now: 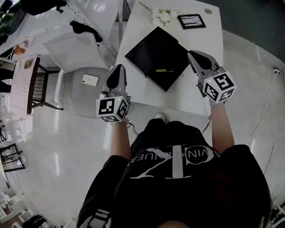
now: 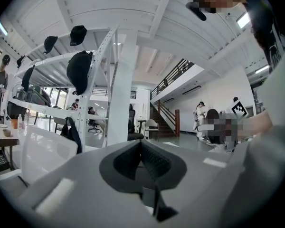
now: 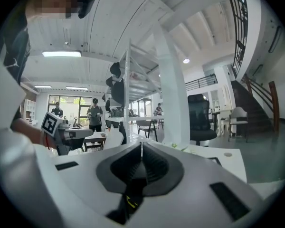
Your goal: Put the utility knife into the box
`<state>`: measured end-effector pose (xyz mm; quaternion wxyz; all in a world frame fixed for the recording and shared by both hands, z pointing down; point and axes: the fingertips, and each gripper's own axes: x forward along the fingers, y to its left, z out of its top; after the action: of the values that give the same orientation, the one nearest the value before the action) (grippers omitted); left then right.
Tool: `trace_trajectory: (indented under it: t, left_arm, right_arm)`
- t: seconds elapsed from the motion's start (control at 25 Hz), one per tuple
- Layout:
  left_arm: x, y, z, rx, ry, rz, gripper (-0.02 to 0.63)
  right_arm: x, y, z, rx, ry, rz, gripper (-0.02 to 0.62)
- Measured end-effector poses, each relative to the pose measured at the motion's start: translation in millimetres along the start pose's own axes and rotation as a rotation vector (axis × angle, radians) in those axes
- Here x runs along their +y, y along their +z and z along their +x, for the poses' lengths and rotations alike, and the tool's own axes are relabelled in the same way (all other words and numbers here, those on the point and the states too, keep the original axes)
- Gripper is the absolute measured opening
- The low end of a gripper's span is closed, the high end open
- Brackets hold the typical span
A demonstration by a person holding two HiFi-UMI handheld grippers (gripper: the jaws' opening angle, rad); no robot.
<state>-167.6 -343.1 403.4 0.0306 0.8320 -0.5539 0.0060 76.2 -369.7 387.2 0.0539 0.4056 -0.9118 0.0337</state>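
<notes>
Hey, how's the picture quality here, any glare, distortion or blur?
Head view: strong wide-angle bending toward the edges, soft glare on the glossy floor, black box evenly lit. Left gripper view: black rounded corners, mosaic patches, left gripper close and slightly soft. Right gripper view: same round frame, a bright ceiling light, right gripper fairly sharp.

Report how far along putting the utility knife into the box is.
Done, apparently: the utility knife lies in the black box on the white table. In hand: nothing; the left tongs and right tongs are both shut and empty, raised near the table's front edge. Left: nothing that shows.
</notes>
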Motion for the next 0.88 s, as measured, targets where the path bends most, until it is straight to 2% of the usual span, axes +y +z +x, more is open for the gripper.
trace_trajectory:
  t: [0.88]
  left_arm:
    - [-24.9, 21.7, -33.9, -0.023, 0.034, 0.036, 0.011]
  right_arm:
    - [3.7, 7.0, -34.6, -0.043, -0.006, 0.019, 0.02]
